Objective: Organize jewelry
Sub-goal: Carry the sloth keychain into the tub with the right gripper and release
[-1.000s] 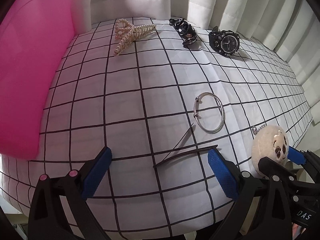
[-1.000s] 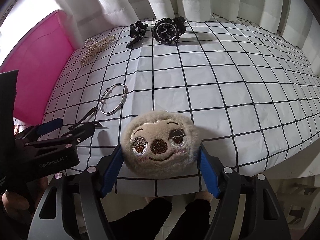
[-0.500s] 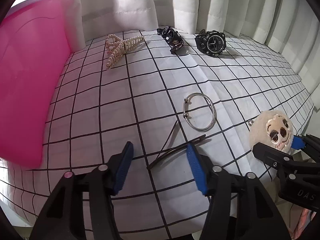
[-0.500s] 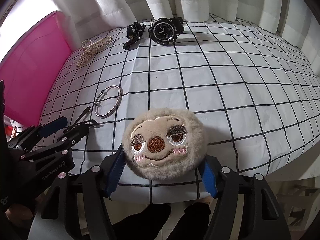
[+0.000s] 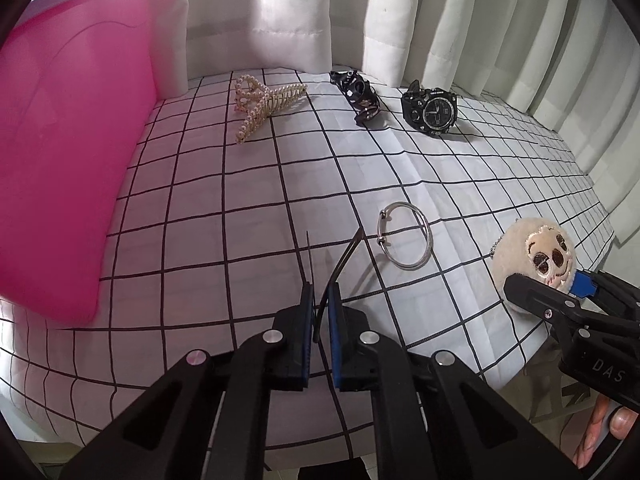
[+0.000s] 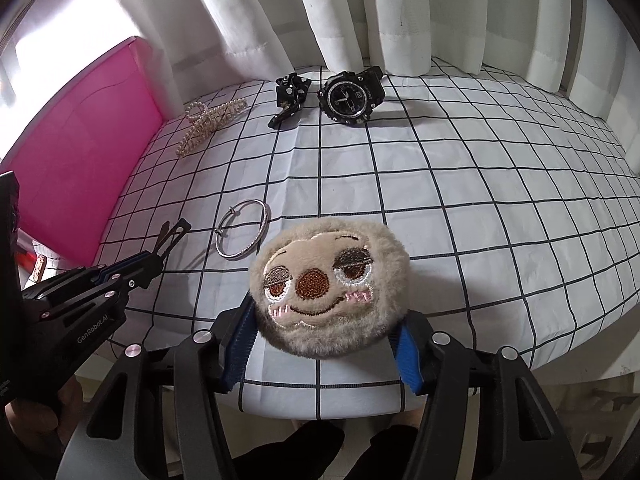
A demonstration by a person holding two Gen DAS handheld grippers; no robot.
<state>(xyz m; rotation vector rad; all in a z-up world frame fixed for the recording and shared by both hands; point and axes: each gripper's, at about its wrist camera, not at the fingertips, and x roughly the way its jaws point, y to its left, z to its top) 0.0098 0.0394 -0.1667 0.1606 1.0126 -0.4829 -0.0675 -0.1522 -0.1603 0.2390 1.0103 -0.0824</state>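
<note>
My left gripper [image 5: 318,304] pinches the thin black hair clip [image 5: 340,260] — long axis forward; pink box [image 5: 60,152] lies left. Right gripper [image 6: 320,344] grips the beige plush charm [image 6: 326,284].

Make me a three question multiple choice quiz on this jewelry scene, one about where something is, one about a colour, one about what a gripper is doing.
1. The silver bangle lies:
A. on the checked cloth
B. in the pink box
C. on the watch

2. The watch is:
A. gold
B. black
C. white

3. The left gripper is:
A. wide open
B. shut on the black hair clip
C. holding the plush

Answers: 1 A, it rests flat on the grid squares. 2 B, case and strap are black. 3 B, its blue pads pinch the clip, while the right gripper holds the plush sloth charm.
</note>
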